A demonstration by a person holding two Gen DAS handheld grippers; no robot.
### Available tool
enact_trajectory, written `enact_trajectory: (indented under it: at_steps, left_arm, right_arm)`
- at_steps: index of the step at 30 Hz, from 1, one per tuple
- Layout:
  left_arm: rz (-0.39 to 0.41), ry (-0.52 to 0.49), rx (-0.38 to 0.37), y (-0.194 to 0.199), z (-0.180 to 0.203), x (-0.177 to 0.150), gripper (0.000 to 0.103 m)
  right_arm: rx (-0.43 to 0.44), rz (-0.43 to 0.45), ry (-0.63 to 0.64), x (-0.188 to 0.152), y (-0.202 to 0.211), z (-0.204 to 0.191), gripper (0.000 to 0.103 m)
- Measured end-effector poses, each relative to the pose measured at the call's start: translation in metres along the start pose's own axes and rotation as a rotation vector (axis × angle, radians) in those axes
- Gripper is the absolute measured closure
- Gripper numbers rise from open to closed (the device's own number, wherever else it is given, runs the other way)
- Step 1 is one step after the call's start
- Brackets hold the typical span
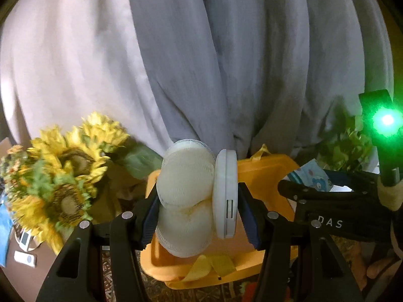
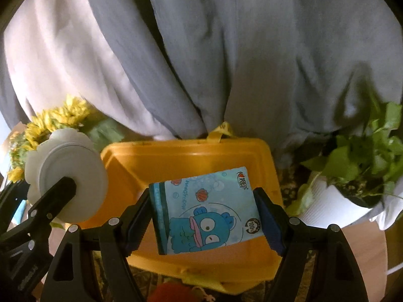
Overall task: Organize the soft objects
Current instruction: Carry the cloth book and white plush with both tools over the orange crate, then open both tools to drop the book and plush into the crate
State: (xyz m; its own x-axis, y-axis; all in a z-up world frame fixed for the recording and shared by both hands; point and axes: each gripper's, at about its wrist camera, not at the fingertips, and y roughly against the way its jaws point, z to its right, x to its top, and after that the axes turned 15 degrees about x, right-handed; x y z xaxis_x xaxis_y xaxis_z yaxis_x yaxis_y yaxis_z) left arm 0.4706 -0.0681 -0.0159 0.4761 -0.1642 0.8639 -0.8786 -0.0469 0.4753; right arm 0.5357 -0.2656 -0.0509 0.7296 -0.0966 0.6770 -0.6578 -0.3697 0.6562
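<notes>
Left fingers clamp puff and compact; right fingers clamp tissue pack above yellow bin rim.

orange bin open above (sunflowers, plant flank it).

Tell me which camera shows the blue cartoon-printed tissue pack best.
The right wrist view: the blue cartoon-printed tissue pack fills the centre, its printed face clear, clamped in the right gripper. The left wrist view shows only a corner behind that gripper.
</notes>
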Motion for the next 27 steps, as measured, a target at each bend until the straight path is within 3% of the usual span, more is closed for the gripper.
enact_trajectory:
  at_steps: [7, 9, 10, 14, 27]
  left_arm:
    - [-0.130, -0.060, -0.042, -0.048, 0.010, 0.004, 0.045]
    - [-0.172, -0.075, -0.058, -0.058, 0.011, 0.004, 0.036]
    - [-0.197, -0.081, -0.063, -0.065, 0.012, 0.003, 0.025]
    - [-0.214, -0.079, -0.026, -0.073, 0.013, 0.004, 0.021]
    - [-0.172, -0.045, 0.048, -0.029, -0.003, 0.001, 0.017]
  right_arm:
    - [0.008, -0.098, -0.032, 0.006, -0.030, 0.012, 0.020]
    - [0.013, -0.120, -0.043, 0.007, -0.036, 0.014, 0.018]
    - [0.013, -0.127, -0.044, 0.007, -0.039, 0.016, 0.017]
    - [0.009, -0.143, -0.055, 0.006, -0.041, 0.017, 0.016]
    - [-0.042, 0.038, -0.008, 0.000, 0.029, -0.004, 0.016]
